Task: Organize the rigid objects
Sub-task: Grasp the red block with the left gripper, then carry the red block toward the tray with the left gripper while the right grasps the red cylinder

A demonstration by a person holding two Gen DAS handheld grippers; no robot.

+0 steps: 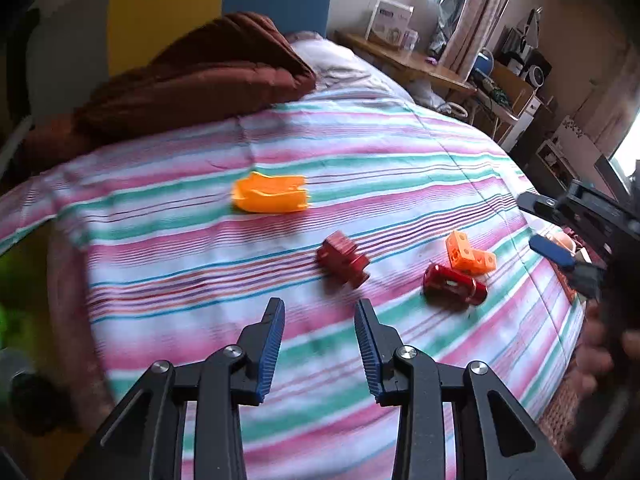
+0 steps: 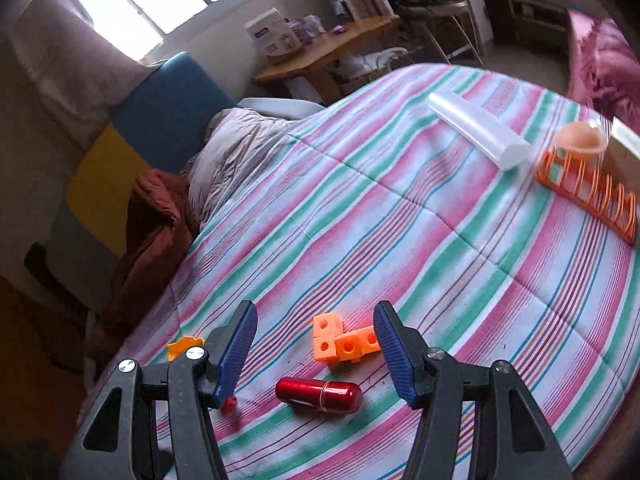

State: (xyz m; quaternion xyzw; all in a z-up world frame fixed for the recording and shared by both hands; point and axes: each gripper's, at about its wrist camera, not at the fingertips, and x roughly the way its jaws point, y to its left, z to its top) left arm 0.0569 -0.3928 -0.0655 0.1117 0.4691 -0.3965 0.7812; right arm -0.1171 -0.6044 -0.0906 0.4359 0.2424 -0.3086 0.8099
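Dark red toy (image 1: 343, 260) blurred beyond recognition, orange rack (image 2: 588, 192) cut off at frame edge, striped bed quilt (image 1: 360, 152), cluttered bedroom, left tool (image 1: 320, 314) and right tool (image 2: 316, 320) both released, empty

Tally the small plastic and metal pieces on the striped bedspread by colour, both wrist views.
Orange: 2, the open orange plastic shell and the L-shaped orange block of holed cubes
Red: 2, the glossy red metal capsule and the blurred dark red chunky piece
Total: 4
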